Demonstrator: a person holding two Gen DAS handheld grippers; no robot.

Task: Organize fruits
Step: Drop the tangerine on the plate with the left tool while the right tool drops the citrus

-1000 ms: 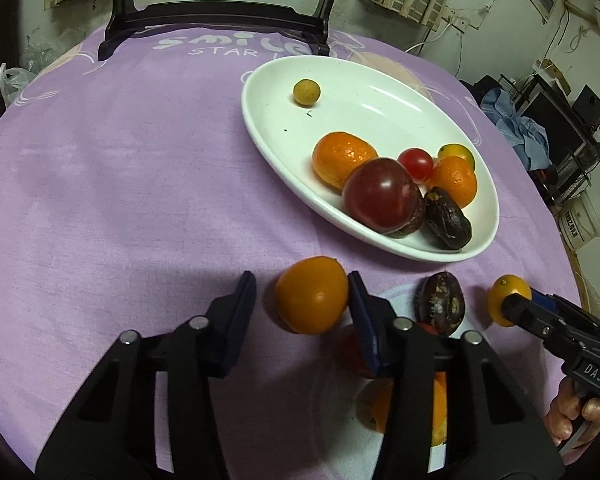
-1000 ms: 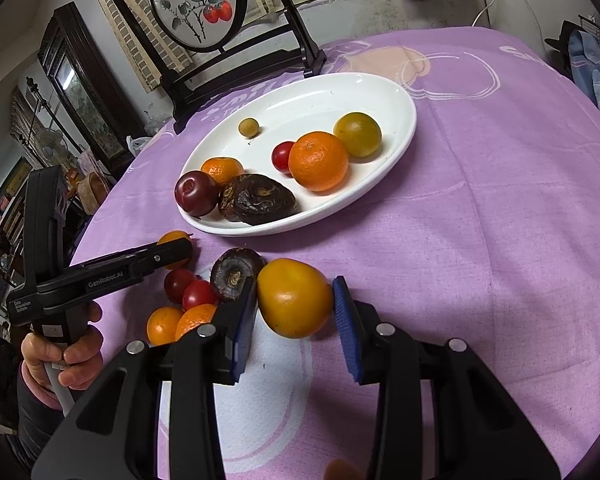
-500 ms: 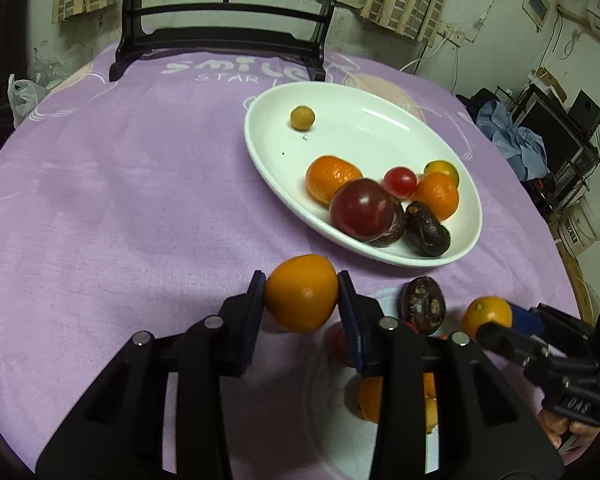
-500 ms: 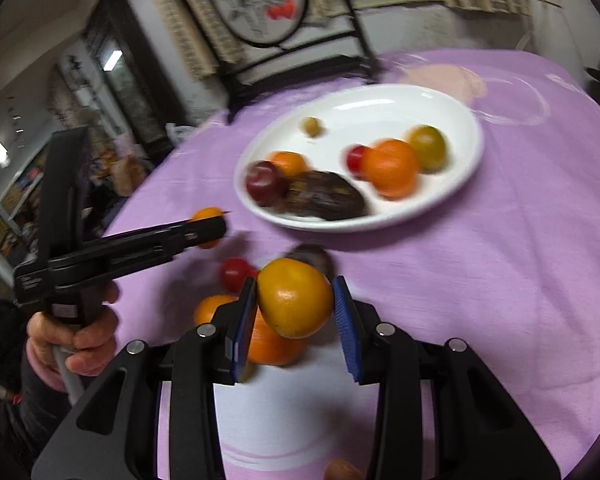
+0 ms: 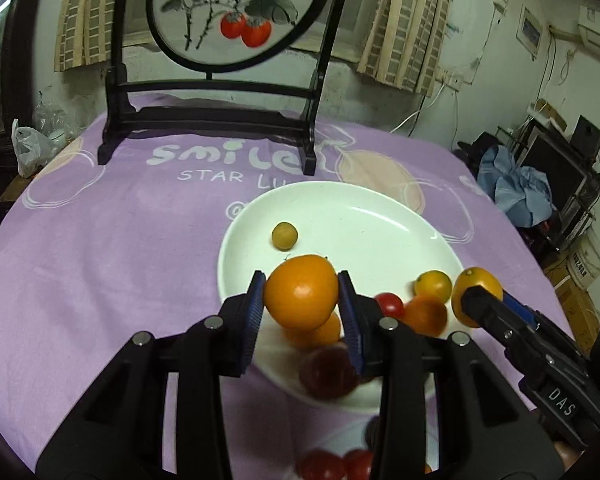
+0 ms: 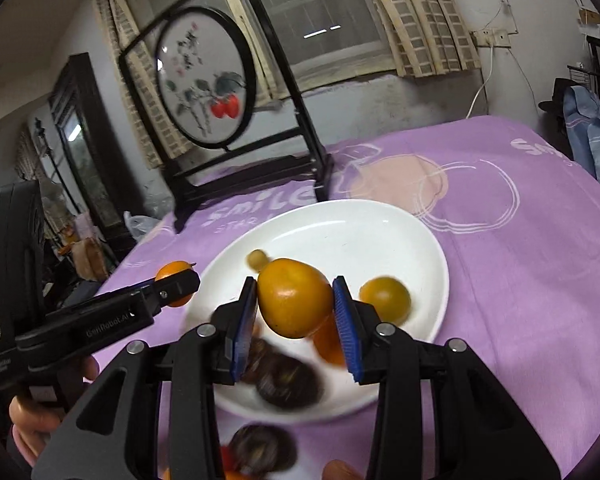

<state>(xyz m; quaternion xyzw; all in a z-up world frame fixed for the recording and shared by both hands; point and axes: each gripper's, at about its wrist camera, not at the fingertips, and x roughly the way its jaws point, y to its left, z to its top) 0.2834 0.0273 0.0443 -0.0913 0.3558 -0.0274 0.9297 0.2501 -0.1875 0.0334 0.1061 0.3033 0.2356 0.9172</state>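
Left claw point(image 5: 302, 306) pinching an orange fruit point(image 5: 302, 291) between its blue pads; 1 s ago it was spread around that fruit on the cloth, now the fruit is lifted and hangs over the near rim of the white plate point(image 5: 384, 220). Right claw point(image 6: 295, 312) clamped on a yellow-orange fruit point(image 6: 294, 297); earlier low over the purple surface point(image 6: 520, 272) beside the loose fruit, now raised over the plate too. Loose fruit left behind on the cloth: red cherry tomatoes point(image 5: 334, 465) at the bottom edge, dark wrinkled fruit point(image 6: 260, 450) blurred. On the plate, near to far: dark plum point(image 5: 327, 372), orange citrus point(image 5: 426, 314), cherry tomato point(image 5: 390, 305), yellow-green fruit point(image 5: 433, 285), small yellowish berry point(image 5: 284, 235) apart at the back. Beyond the plate, black framed persimmon screen point(image 5: 236, 12) stands on the cloth.
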